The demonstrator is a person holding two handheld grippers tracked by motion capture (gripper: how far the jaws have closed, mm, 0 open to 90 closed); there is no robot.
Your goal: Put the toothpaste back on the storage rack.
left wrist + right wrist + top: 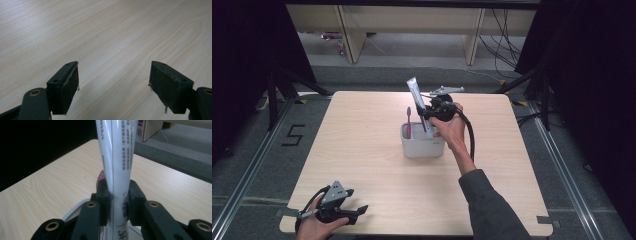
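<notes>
Clamping the toothpaste tube point(116, 170) upright, the right gripper point(117, 202) is held over the white holder point(422, 145), probably for insertion; left gripper point(113, 82) is rested open.

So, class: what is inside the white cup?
In the cup a red toothbrush stands upright, and the right gripper holds a white tube with its lower end inside. The cup's bottom is hidden by its wall.

Looks like a lab or recording studio: black curtains point(242, 70) on both sides, grey carpet point(412, 70), loose cables point(504, 45) trailing, a taped number five point(293, 135) beside the pale wooden counter point(362, 145).
</notes>
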